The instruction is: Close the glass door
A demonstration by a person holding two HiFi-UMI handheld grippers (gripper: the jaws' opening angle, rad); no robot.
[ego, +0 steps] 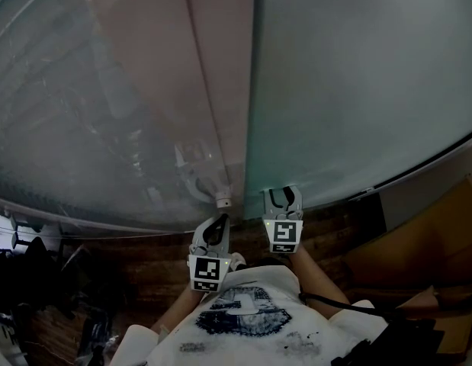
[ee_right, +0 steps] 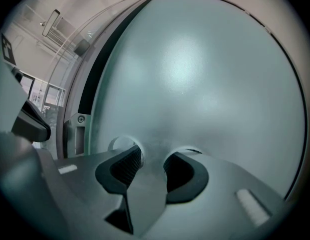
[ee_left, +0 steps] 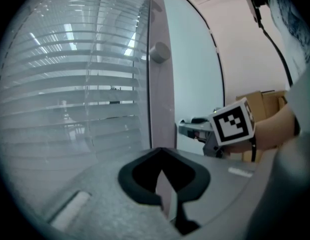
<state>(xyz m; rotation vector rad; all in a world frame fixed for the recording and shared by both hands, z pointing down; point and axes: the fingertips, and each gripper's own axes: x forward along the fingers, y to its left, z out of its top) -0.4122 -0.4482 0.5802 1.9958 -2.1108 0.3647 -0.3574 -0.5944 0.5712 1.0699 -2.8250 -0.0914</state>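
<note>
Fingers of the right gripper (ee_right: 150, 151) stand partly apart with nothing between them, tips up against the frosted glass door (ee_right: 205, 74). The left gripper (ee_left: 161, 153) has its fingers closed tip to tip, empty, aimed at the door frame (ee_left: 162, 109). The door fills the space ahead of the person, with a dark gap (ee_right: 94, 79) along its edge. Such a panel is probably heavy, rigid, slick and breakable, so a flat, steady push near the edge suits better than pinching. A small round knob (ee_left: 160, 51) sits on the frame.
</note>
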